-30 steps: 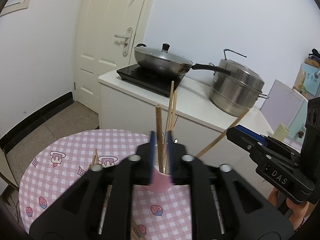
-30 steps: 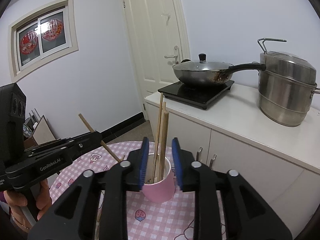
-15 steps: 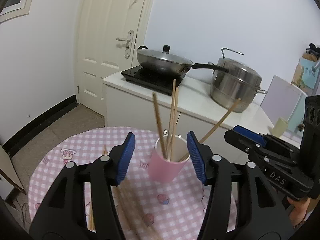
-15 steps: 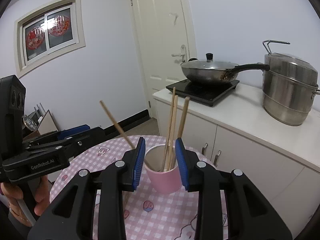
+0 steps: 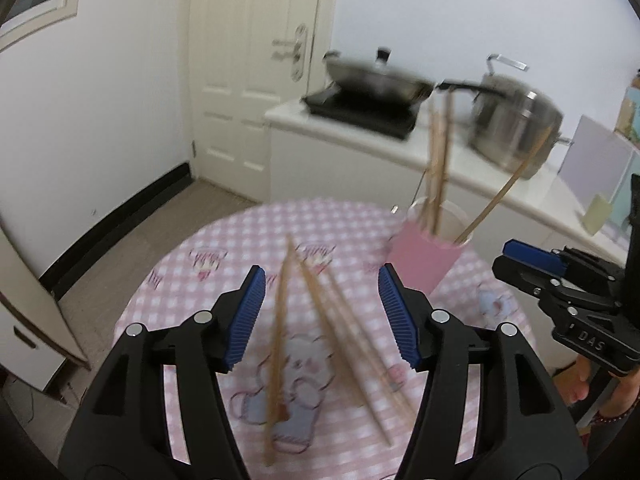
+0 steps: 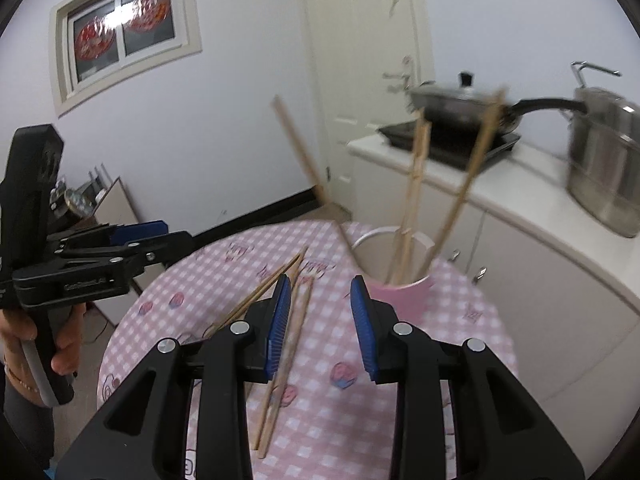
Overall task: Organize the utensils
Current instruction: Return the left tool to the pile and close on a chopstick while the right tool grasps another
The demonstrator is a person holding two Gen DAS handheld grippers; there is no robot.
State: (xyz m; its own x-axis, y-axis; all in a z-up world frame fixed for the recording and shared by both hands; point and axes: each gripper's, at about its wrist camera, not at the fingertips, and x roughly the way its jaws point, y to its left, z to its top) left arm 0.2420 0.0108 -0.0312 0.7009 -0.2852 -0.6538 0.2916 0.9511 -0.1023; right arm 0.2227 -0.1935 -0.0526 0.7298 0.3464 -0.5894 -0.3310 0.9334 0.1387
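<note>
A pink cup (image 5: 428, 256) stands on the round pink checked table (image 5: 224, 248) and holds several wooden chopsticks (image 5: 438, 160) upright. It also shows in the right wrist view (image 6: 400, 292). More loose chopsticks (image 5: 320, 312) lie flat on the table, also seen in the right wrist view (image 6: 286, 332). My left gripper (image 5: 320, 312) is open and empty, above the loose chopsticks, left of the cup. My right gripper (image 6: 320, 320) is open and empty, just left of the cup.
A white counter (image 5: 460, 168) behind the table carries an induction hob with a lidded pan (image 5: 376, 80) and a steel steamer pot (image 5: 516, 132). A white door (image 5: 256, 72) is at the back. Tiled floor lies left of the table.
My left gripper let go of the chopsticks in the cup, opened wide and swung left and back over the loose chopsticks. My right gripper opened wider and drew back from the cup.
</note>
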